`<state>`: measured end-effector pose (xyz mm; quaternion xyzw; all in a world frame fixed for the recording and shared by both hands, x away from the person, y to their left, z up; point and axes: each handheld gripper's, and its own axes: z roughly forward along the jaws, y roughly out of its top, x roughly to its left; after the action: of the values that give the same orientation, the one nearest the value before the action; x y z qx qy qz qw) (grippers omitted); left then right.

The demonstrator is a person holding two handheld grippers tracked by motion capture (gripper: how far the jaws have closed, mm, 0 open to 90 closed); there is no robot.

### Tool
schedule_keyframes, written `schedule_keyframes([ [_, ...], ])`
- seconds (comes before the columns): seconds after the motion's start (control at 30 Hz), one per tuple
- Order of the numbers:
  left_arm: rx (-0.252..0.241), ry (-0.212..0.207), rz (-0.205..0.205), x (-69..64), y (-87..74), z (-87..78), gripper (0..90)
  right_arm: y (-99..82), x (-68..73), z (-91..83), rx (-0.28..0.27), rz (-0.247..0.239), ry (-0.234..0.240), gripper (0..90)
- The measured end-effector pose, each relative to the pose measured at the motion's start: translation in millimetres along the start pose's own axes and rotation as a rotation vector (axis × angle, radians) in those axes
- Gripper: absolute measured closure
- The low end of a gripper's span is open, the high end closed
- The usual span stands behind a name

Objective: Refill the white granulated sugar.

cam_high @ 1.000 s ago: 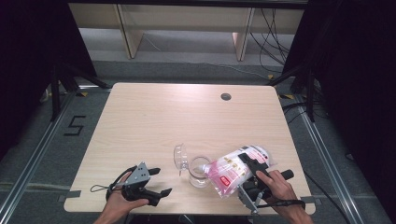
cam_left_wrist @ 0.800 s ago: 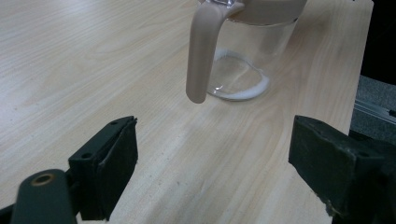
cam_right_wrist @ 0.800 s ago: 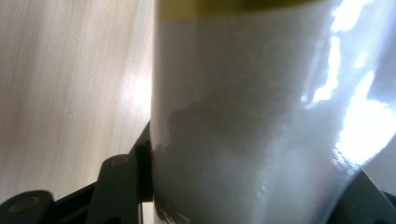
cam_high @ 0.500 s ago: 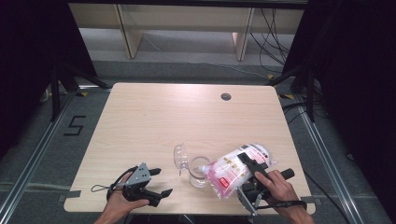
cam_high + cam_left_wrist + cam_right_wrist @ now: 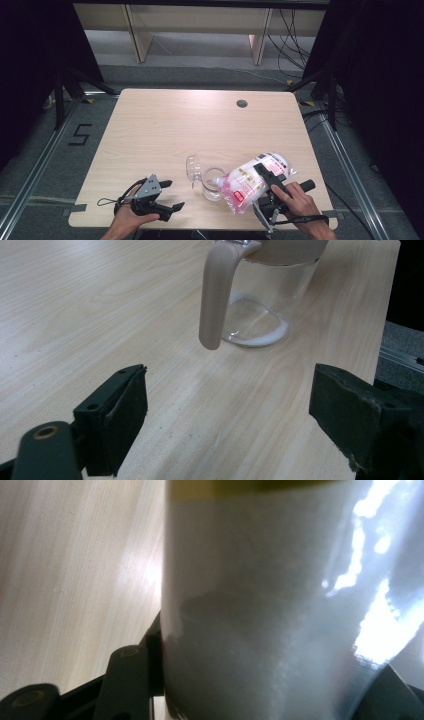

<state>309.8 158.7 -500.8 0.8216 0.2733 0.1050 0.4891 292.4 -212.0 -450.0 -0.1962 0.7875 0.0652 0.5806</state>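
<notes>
From the high view, your right tool [image 5: 267,182] is clamped on a bag of white powder [image 5: 247,182], tipped toward ten o'clock so its low end hangs at the mouth of the glass jug [image 5: 212,184]. The jug stands near the desk's [image 5: 200,125] front edge, its open lid [image 5: 192,167] at eleven o'clock from it. You look to be mid-pour; next, I judge, raise the bag's rear gradually and hold its mouth over the jug. Your right hand [image 5: 300,202] grips from five o'clock, forearm coming in low. Your left tool [image 5: 167,197] rests at the jug's nine o'clock, well apart from it, left hand [image 5: 131,215] behind it.

In the left gripper view, your jaws stand apart with nothing between them. The jug [image 5: 265,310] sits ahead at one o'clock, a thin white layer at its bottom, its beige handle [image 5: 217,295] facing you.

In the right gripper view, the bag [image 5: 280,610] presses close between your jaws, powder inside.
</notes>
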Motion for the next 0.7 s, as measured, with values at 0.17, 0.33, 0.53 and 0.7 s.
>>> schedule_keyframes([
  [0.17, 0.016, 0.002, 0.009, 0.7, 0.2, -0.5, 15.4, 0.4, 2.7, -1.0, 0.019, -0.012, -0.020, 47.7],
  [0.33, 0.015, -0.004, -0.002, 0.5, -0.1, 0.0, 15.3, 0.8, -1.1, -1.9, 0.018, -0.041, -0.016, 47.9],
  [0.53, 0.008, 0.000, 0.011, 0.6, 0.1, -0.4, 15.3, 0.6, -2.2, -3.7, 0.020, -0.042, -0.027, 48.1],
  [0.7, 0.003, -0.004, -0.003, -0.6, -0.1, 0.4, 15.3, 0.6, -2.4, -4.5, 0.029, -0.037, -0.028, 48.2],
])
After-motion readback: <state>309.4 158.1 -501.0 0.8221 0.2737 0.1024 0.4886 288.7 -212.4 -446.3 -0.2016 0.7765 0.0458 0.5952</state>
